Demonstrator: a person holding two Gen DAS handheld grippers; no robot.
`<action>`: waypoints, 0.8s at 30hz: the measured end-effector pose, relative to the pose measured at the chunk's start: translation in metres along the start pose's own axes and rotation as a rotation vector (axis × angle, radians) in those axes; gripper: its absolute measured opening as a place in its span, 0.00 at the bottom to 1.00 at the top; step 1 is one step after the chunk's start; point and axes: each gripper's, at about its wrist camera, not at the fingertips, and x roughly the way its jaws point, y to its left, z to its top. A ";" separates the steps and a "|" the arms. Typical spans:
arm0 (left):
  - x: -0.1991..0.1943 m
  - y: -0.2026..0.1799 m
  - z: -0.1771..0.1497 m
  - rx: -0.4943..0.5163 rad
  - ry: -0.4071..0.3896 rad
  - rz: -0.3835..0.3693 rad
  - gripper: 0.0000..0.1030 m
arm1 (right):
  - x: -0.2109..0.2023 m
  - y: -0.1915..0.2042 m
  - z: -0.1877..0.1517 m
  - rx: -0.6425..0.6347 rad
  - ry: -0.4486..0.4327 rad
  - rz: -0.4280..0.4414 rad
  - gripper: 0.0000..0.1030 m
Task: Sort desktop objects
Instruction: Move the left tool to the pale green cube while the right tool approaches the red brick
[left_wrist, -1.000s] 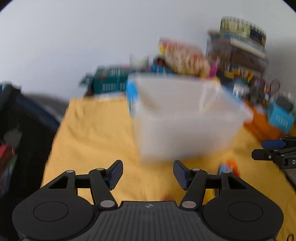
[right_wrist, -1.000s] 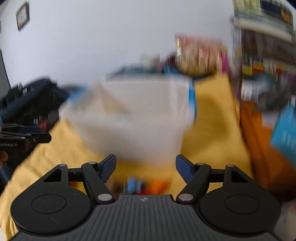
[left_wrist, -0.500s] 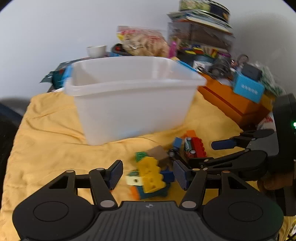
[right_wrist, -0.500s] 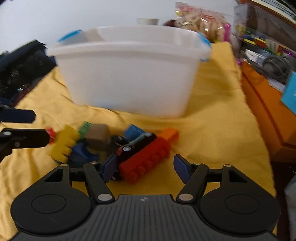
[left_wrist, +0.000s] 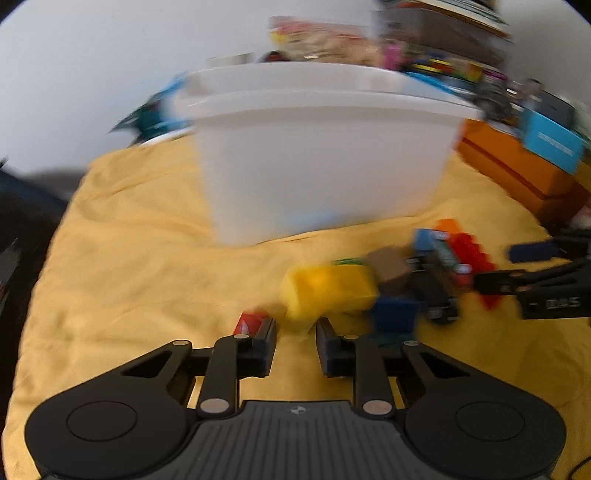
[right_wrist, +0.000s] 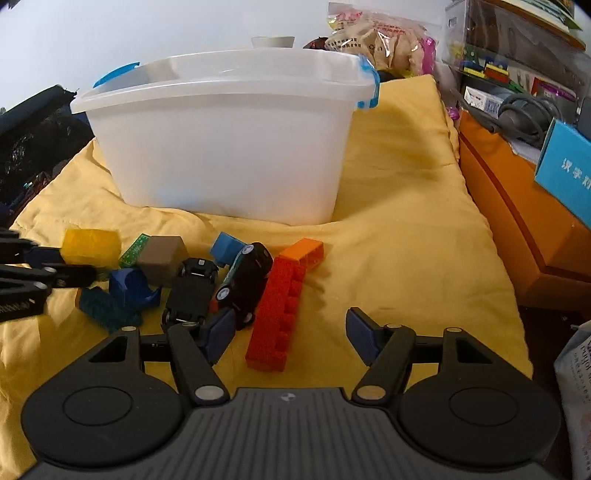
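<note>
Right wrist view showed the right claw (right_wrist: 290, 338) spread wide and empty, with the long red studded plastic brick (right_wrist: 279, 314) lying on the yellow cloth (right_wrist: 406, 240) between its tips, long axis running from 6 toward 12 o'clock and tilted slightly toward 1. The white plastic tub (right_wrist: 229, 147) stood beyond at 12. The left claw (left_wrist: 295, 345), nearer the blurred yellow plastic block (left_wrist: 328, 291) at its 12 to 1, was closing; nothing seemed pinched yet.

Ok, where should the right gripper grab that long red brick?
Probably across the red brick's narrow width near its middle, coming from above. It lies flat on the cloth, lengthwise between the open right gripper's fingers, its right side clear; the black toy car crowds its left.
</note>
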 end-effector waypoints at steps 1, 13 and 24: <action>0.000 0.008 -0.002 -0.027 0.013 0.024 0.26 | 0.000 -0.001 0.000 0.006 0.000 0.003 0.67; -0.017 -0.010 -0.018 0.009 -0.028 -0.128 0.33 | -0.002 0.000 0.000 0.010 0.004 0.037 0.68; 0.024 -0.004 0.002 0.058 -0.002 0.017 0.36 | -0.006 0.000 -0.005 0.011 0.011 0.034 0.68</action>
